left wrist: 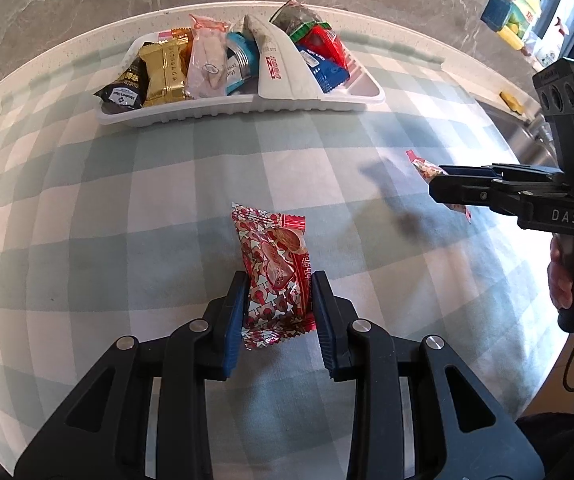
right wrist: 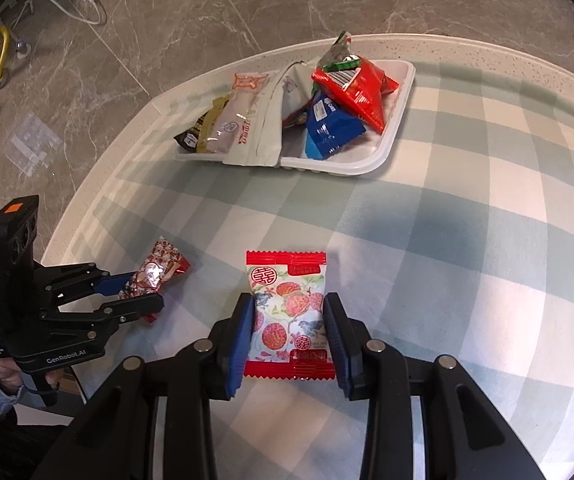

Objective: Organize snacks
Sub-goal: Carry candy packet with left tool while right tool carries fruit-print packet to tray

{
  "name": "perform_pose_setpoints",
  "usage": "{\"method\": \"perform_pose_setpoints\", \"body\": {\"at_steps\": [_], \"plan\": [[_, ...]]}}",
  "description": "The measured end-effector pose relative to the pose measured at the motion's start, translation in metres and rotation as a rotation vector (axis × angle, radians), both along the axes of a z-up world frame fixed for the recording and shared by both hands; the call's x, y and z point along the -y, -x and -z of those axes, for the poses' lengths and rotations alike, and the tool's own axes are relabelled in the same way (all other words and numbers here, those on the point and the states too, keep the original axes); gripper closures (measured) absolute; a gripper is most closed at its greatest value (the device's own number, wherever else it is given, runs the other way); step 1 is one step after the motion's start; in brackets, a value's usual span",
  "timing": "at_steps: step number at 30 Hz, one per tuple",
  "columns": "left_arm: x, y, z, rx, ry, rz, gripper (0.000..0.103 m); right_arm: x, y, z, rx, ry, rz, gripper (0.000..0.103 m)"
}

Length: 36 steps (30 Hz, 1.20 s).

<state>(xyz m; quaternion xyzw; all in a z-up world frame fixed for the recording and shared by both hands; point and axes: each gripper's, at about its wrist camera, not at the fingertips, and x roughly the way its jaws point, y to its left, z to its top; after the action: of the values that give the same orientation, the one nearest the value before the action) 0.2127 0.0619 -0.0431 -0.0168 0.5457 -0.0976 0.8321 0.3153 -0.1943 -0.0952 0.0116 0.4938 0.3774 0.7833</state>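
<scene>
On the checked cloth [left wrist: 127, 200], your left gripper [left wrist: 278, 312] pinches a red candy pack [left wrist: 275, 272] by its sides, so it won't slip. Your right gripper [right wrist: 289, 328] squeezes a flowery snack pack [right wrist: 289, 312] the same way. Both look ready to go in the white tray [left wrist: 351, 98] across the table, where the other snacks sit.

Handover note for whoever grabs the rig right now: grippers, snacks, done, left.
Left gripper: shut on the red-and-silver candy packet, over the checked tablecloth.
Right gripper: shut on the white floral snack packet with red ends.
White tray at the table's far edge already holds a mix of packets, among them a gold one and a red one.
Done: both last loose packets gripped.
Left: carry both to the tray and release.
</scene>
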Motion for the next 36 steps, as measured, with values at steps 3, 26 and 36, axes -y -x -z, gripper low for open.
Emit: {"method": "perform_pose_setpoints", "body": {"at_steps": [3, 26, 36], "plan": [[-0.003, 0.0, -0.003, 0.004, 0.007, -0.003, 0.074, 0.0, 0.0, -0.002, -0.009, -0.016, 0.007, 0.065], [-0.036, -0.03, -0.038, 0.056, 0.059, -0.037, 0.074, -0.016, -0.023, -0.034, -0.019, -0.129, 0.057, 0.065], [-0.042, -0.054, -0.049, 0.081, 0.061, -0.033, 0.074, -0.026, -0.04, -0.044, -0.016, -0.169, 0.075, 0.065]]}}
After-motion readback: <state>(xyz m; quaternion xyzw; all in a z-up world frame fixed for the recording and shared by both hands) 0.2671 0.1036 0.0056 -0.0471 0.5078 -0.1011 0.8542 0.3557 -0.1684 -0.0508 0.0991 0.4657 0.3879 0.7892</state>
